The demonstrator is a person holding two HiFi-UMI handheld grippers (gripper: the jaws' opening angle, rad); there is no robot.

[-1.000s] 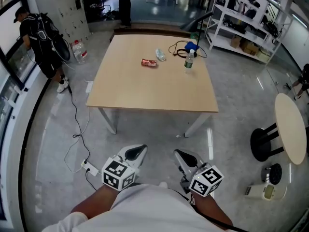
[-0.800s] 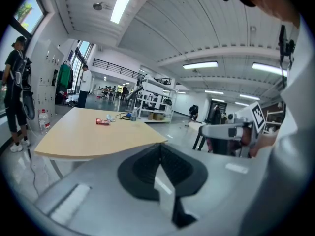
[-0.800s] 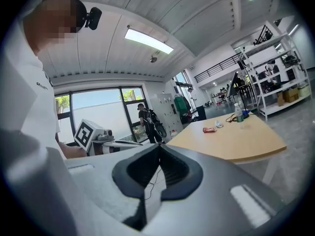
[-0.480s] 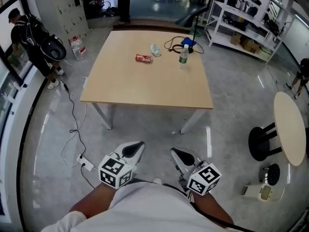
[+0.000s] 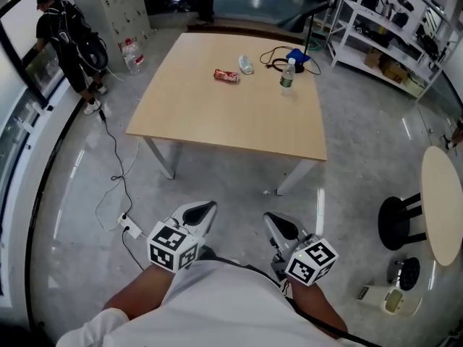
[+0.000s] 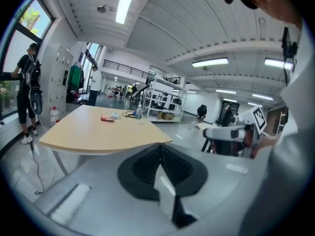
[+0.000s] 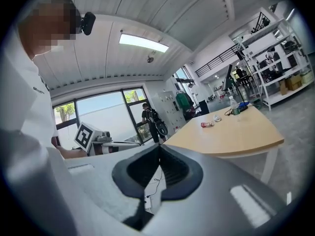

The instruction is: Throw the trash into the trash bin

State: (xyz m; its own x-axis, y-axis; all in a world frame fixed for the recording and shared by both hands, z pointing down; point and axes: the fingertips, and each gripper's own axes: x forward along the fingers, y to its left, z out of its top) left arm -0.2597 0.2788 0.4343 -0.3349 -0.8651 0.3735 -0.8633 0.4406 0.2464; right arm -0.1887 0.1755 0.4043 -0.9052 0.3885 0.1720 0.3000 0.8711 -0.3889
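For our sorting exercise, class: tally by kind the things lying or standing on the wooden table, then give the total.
Red wrapper: 1
Crumpled clear plastic piece: 1
Bottle: 1
Black cable: 1
Blue object: 1
Total: 5

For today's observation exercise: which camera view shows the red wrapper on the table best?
The head view: the red wrapper lies clear from above. Both gripper views show only a tiny, distant red speck.
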